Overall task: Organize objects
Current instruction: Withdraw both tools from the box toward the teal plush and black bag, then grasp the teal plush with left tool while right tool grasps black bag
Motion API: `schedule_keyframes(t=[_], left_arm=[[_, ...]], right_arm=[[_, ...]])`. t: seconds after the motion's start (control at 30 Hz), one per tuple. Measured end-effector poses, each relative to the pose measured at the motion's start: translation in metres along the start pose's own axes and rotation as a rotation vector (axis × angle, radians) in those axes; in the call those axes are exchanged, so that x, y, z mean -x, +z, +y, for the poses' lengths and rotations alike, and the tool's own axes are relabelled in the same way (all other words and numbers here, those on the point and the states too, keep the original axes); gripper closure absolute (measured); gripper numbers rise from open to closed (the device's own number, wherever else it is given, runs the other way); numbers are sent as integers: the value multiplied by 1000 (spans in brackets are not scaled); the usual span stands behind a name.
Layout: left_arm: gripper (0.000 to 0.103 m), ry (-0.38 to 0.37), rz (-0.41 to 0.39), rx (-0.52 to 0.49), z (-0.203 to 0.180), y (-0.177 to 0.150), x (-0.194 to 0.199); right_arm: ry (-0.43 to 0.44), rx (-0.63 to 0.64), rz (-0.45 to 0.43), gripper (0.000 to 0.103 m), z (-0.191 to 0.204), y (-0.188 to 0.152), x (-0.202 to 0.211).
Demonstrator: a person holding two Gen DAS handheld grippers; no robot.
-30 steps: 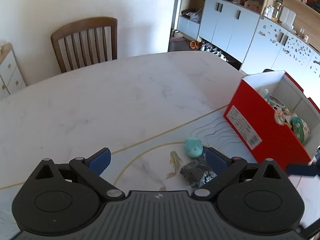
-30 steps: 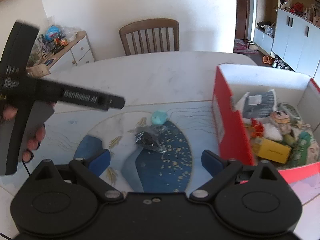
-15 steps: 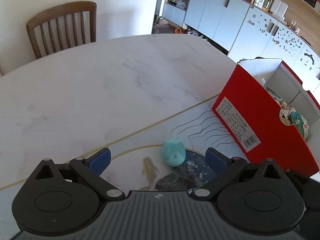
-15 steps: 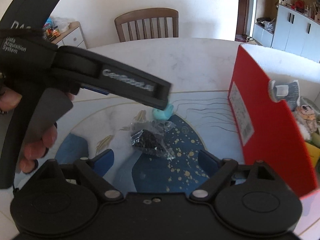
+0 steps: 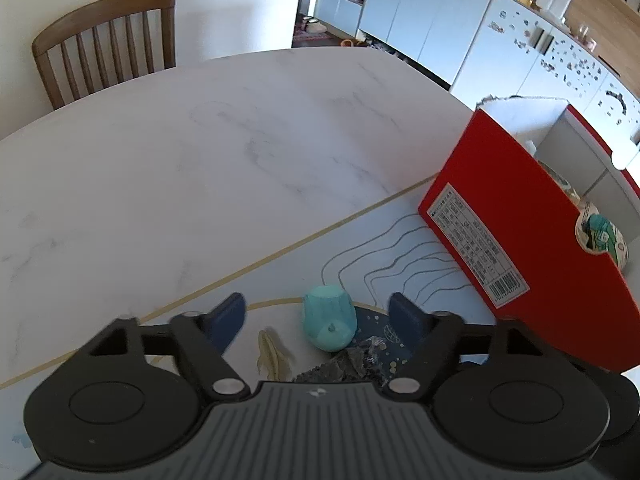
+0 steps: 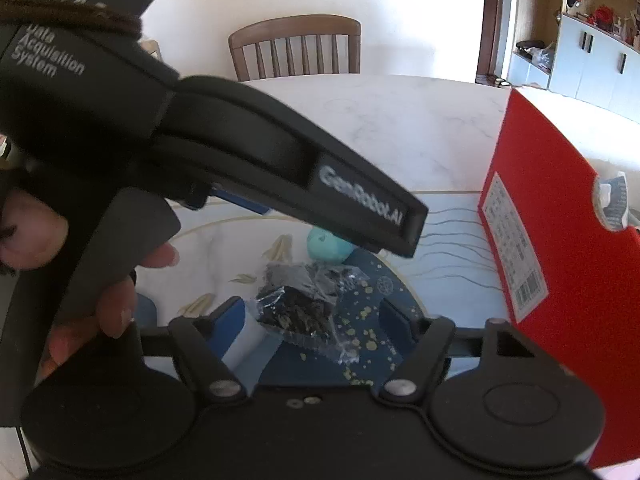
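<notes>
White marble table (image 5: 224, 168) with grey veins. At its 5 o'clock edge, a pale mat (image 5: 400, 248) with gold border, grey wavy lines and a gold-speckled navy patch. A turquoise toy (image 5: 329, 322) there; at its 6 o'clock, a clear bag of dark bits (image 6: 304, 300). At 3 o'clock, a red box (image 5: 520, 232), white label.

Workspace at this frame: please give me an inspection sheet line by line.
Surface: marble table with a blue patterned mat.
Job's things: teal toy and clear packet of dark bits on the mat; red box partly filled.
Clutter: nothing seen.
Grippers: left gripper jaws around the toy, closing; right gripper around the packet, closing; neither pressing yet.
Cables: nothing seen.
Surroundings: wooden chair, white cabinets.
</notes>
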State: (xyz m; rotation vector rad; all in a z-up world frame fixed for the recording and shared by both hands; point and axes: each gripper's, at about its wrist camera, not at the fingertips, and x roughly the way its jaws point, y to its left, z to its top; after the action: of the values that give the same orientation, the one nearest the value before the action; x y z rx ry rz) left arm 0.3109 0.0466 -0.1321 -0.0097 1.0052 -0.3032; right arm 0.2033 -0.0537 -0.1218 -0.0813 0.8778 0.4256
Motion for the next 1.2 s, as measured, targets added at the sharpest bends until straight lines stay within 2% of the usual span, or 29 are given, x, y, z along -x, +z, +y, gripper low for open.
schedule_keyframes(t=[0.1,0.13,0.17,0.27,0.33,0.43,0.57,0.7,0.83,1.2], left_arm=[[34,-5,6,-14,-3,0,-2],[38,-7,6,-20,-3,-1,-2],[48,-8,7,-24,-4,-1,-3],[61,-7,16,-33,-5,-1,-5],[67,-10,16,-34,-5,-1,-5],[72,-3,13,-47,-6,-1,-5],[72,-3,11,-54,-6,-2,-4],[72,7,6,-51,-6,-2,-1],[73,4,-6,-40,-7,-1,9],[73,-6,-33,-33,-19,-3,45]], right_arm=[[5,6,7,38,2,-1,-1],[6,7,9,41,2,-2,-2],[8,7,11,42,2,-2,-2],[9,9,8,46,3,-3,-1],[10,16,6,50,4,-4,1],[8,18,6,50,5,-6,3],[2,25,8,52,7,-9,5],[2,14,9,61,7,-12,10],[-4,4,12,64,4,-16,16],[-25,-36,3,65,-6,-29,57]])
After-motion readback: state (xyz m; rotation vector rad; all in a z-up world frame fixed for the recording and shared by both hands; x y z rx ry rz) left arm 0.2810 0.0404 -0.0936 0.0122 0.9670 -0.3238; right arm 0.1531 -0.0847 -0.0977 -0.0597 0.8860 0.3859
